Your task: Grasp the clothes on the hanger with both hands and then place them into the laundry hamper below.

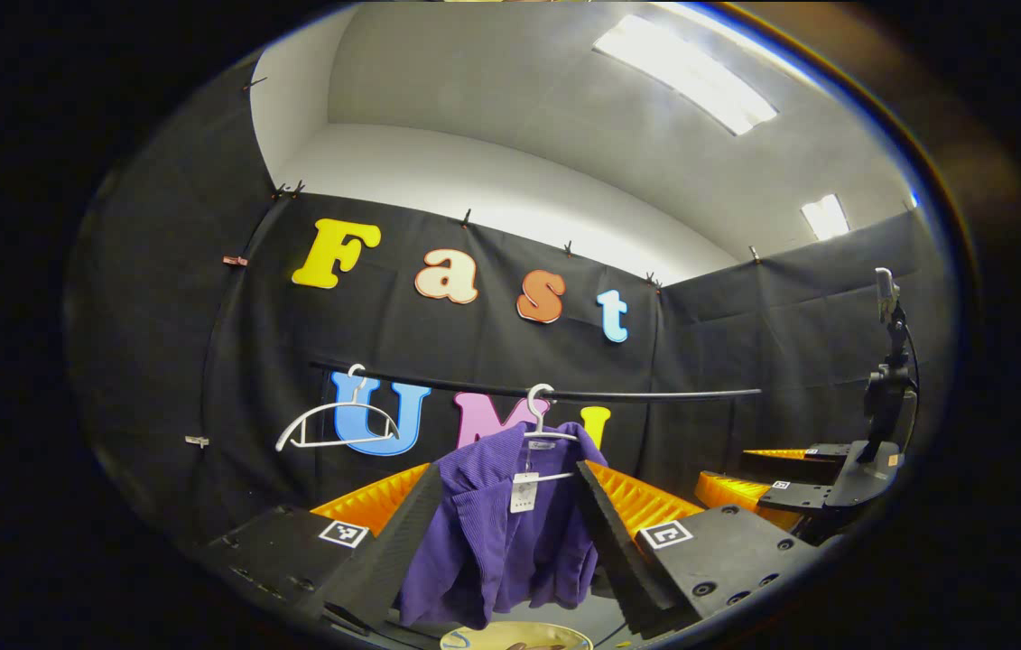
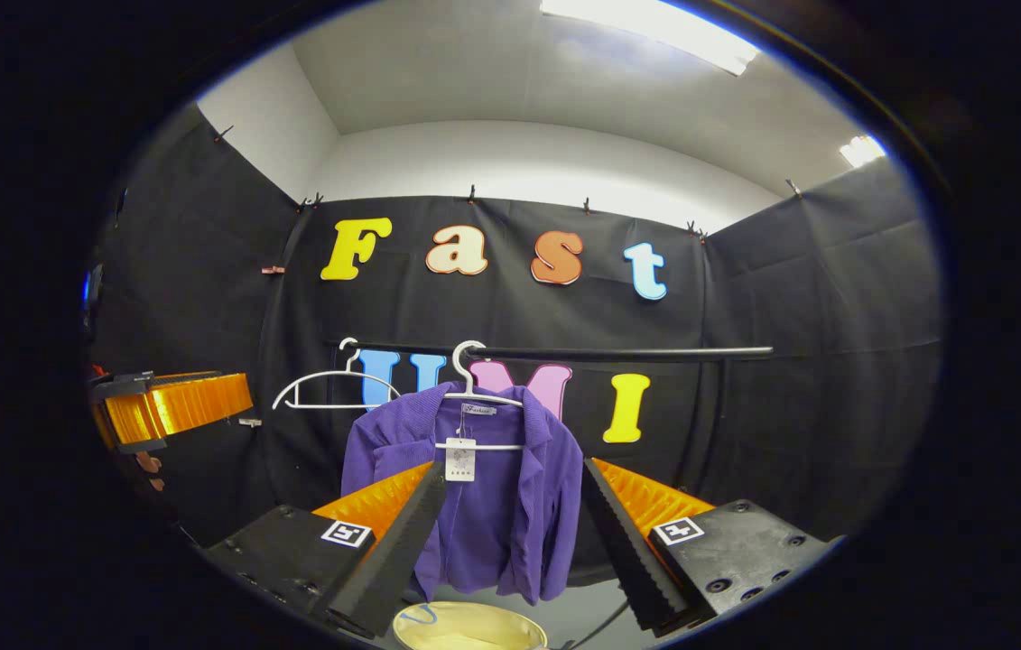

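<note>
So the purple jacket (image 1: pixel 492 533) hangs on a white hanger (image 1: pixel 544 431) from the black rail (image 1: pixel 654 394), with a paper tag (image 1: pixel 524 493) dangling at the collar. An empty hanger (image 1: pixel 334 424) sits further left on the same rail. The left gripper (image 1: pixel 510 533) is spread wide, fingers either side of the jacket, gripping nothing. Same deal in the right gripper view: the right gripper (image 2: pixel 510 533) is wide apart, framing the jacket (image 2: pixel 483 506). The pale hamper (image 2: pixel 469 625) rim peeks in right below the jacket.
</note>
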`<state>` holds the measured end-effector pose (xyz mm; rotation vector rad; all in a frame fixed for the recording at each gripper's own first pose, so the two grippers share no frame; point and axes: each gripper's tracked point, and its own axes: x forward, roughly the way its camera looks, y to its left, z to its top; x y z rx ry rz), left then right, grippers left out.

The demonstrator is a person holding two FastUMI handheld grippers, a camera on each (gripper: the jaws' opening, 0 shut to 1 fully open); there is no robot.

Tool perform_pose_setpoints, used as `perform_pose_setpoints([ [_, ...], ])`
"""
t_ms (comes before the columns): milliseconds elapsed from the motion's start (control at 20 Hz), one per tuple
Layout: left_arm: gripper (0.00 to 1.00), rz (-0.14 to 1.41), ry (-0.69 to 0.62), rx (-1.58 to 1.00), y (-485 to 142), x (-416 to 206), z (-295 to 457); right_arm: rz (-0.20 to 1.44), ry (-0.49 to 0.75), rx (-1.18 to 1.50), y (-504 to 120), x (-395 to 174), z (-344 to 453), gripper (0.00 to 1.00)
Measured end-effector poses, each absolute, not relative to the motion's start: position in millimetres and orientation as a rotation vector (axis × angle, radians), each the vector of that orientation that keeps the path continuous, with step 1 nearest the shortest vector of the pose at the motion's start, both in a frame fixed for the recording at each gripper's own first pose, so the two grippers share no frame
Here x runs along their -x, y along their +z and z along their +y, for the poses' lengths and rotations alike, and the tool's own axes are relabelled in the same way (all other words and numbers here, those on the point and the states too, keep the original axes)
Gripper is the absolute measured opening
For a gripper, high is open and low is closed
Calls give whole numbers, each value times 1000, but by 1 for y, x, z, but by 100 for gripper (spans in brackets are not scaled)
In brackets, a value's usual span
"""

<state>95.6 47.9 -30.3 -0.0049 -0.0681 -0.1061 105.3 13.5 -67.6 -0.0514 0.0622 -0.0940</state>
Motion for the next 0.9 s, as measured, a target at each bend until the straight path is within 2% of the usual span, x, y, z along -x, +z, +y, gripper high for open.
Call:
perform_pose_setpoints([
  [400,93,59,49,-22,-106,-204,44,157,26,-32,-155,-238,-37,97],
  [900,93,119,174,-27,-151,-256,52,216,95,-98,-223,-302,-58,97],
])
